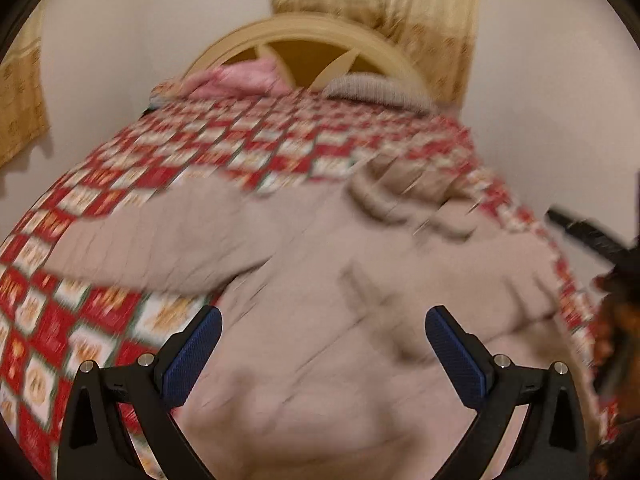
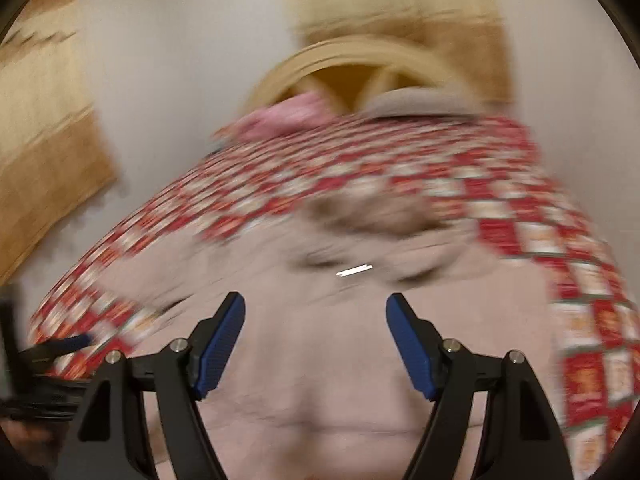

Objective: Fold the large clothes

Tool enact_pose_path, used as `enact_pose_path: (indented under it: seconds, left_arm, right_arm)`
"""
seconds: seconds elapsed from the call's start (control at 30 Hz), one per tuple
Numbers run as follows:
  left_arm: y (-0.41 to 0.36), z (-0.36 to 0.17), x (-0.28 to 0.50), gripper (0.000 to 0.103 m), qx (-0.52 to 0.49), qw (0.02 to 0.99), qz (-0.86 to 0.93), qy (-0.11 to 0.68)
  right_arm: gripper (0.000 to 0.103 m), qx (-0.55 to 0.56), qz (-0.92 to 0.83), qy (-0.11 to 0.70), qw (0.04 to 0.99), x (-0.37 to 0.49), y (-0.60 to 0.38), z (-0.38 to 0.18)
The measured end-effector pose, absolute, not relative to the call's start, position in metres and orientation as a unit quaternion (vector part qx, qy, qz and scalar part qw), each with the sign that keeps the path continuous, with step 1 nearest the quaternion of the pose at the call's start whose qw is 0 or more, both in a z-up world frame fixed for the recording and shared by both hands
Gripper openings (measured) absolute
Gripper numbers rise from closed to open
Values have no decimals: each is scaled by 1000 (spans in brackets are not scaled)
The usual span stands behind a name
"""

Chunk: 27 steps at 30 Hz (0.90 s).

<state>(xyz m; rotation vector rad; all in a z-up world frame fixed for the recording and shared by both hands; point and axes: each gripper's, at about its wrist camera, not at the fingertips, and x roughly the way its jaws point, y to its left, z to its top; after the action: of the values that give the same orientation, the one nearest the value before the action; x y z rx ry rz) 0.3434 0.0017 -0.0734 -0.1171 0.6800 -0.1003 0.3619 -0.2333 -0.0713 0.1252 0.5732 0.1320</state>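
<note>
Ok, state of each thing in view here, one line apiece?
Left gripper: open, nothing between its pads.
Right gripper: open, holding nothing.
Beige hooded garment: spread on the bed, one sleeve out sideways, not yet folded.
Red checked bedspread: laid over the bed.
Pink cloth: bunched by the headboard.

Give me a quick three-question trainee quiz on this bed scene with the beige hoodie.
1. True or false: the left gripper is clamped on the beige hoodie.
2. What covers the bed? A) plain white sheet B) red and white patterned quilt C) blue blanket
3. What pink thing lies by the headboard?

Key:
1. False; its jaws stand open with nothing between them, as do the right gripper's.
2. B
3. A pink cloth; blur hides what it is.
</note>
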Motion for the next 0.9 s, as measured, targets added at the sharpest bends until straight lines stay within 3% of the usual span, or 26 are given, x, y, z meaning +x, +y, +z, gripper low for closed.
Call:
enact_pose_path:
  seconds: [0.17, 0.3, 0.4, 0.53, 0.9]
  left_arm:
    - [-66, -98, 388, 102, -33, 943, -77, 323]
    - [-92, -153, 427, 102, 11, 924, -41, 380]
    - [-77, -185, 443, 102, -31, 900, -39, 433]
    - [-71, -190, 439, 102, -47, 905, -46, 421]
    - [-73, -192, 437, 102, -44, 909, -41, 413]
  right_arm:
    - [71, 144, -60, 285, 946, 389, -322, -104]
    - [66, 128, -40, 337, 932, 406, -322, -143]
    - [66, 140, -34, 369, 918, 412, -326, -166]
    - [67, 124, -31, 393, 910, 416, -327, -188]
    - [67, 32, -75, 428, 900, 427, -306, -184]
